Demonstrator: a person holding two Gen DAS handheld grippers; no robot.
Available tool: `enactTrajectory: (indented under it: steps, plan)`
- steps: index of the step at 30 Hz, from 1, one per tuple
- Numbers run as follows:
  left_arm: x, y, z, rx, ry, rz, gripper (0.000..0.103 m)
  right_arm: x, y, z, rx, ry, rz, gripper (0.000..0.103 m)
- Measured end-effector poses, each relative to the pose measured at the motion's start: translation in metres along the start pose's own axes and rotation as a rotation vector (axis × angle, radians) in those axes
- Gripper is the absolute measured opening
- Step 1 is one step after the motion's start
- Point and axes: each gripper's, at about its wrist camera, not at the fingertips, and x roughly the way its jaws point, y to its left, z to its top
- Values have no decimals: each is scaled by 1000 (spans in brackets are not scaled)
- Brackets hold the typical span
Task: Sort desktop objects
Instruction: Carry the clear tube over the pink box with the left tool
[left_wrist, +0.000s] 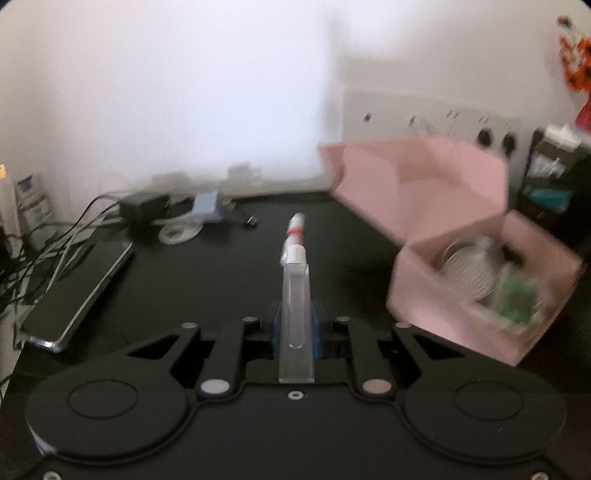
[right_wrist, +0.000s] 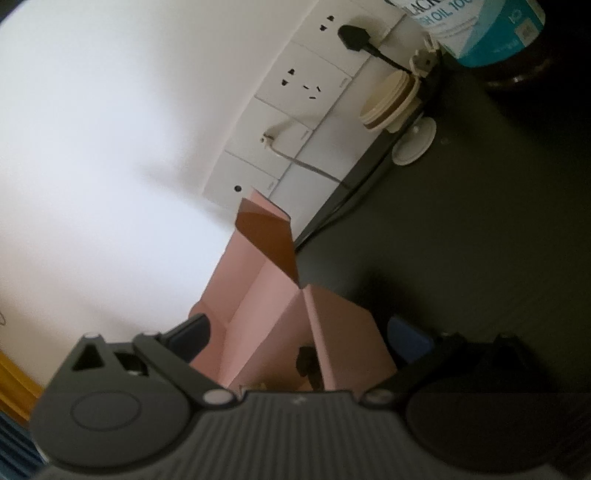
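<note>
Left gripper (left_wrist: 295, 321): pinching a clear spray bottle (left_wrist: 295, 295) by its body.
Right gripper (right_wrist: 295, 339): spread around the pink box (right_wrist: 280, 332) wall.
Handling: bottle probably light, rigid, slippery; grip mid-body.

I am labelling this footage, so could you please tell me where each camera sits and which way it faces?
Left wrist: sits on the left claw, facing across the black desk to the wall; its shut fingers pinch a clear bottle.
Right wrist: sits on the right claw, rolled, facing the wall sockets; its fingers straddle a box wall.
Both show the pink box.
</note>
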Motion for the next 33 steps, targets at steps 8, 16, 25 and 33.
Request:
enactTrajectory:
  steps: [8, 16, 25, 33]
  plan:
    - [-16, -54, 31, 114, -59, -189, 16, -8, 1, 3, 25, -51, 18, 102]
    - [-10, -89, 28, 150, -81, -257, 16, -10, -1, 4, 36, -68, 5, 102]
    - [8, -124, 20, 274, -38, -340, 16, -13, -2, 4, 51, -80, 16, 102]
    - [35, -133, 8, 288, 19, -378, 16, -14, -3, 4, 58, -79, 18, 102]
